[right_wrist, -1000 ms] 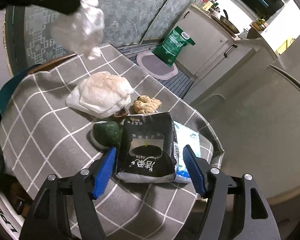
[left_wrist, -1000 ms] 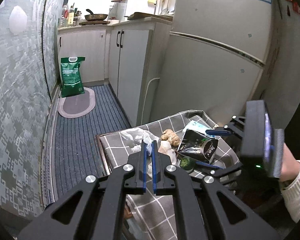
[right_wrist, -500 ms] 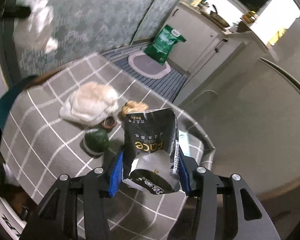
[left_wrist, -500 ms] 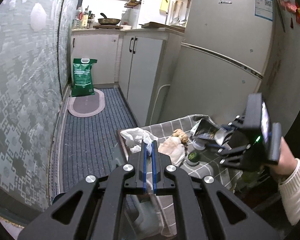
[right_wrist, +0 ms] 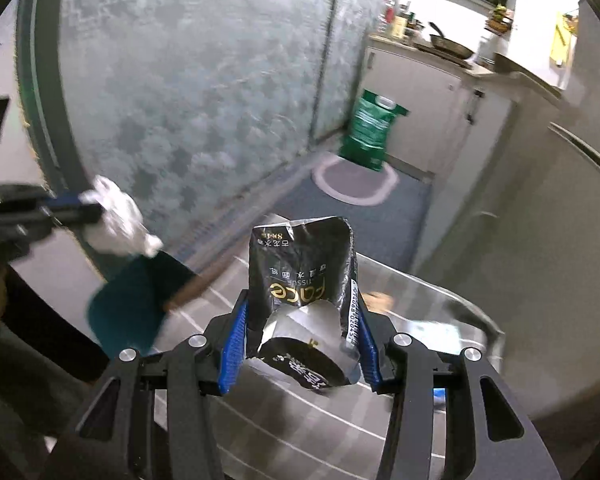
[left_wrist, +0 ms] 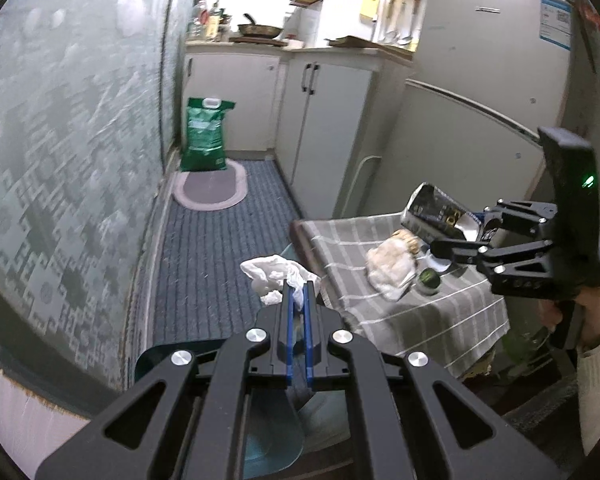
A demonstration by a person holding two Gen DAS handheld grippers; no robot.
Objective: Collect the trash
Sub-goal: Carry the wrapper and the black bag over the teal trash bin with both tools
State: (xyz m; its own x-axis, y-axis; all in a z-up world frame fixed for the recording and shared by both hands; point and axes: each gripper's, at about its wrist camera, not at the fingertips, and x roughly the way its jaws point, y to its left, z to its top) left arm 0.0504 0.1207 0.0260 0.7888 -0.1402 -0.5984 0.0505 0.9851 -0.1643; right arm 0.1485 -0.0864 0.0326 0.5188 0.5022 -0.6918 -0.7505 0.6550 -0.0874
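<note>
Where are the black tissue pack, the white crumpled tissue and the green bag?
black tissue pack (right_wrist: 300, 280), right wrist view, printed front.
white crumpled tissue (left_wrist: 274, 274), left wrist view, crumpled middle.
green bag (left_wrist: 204, 136), left wrist view, front panel.

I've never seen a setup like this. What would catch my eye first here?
Probably the two hand-held grippers, each carrying trash in mid-air. The right gripper clamps a crumpled black tissue packet above the checked tablecloth. The left gripper pinches a white tissue wad out past the table's edge, over the striped floor mat.
</note>
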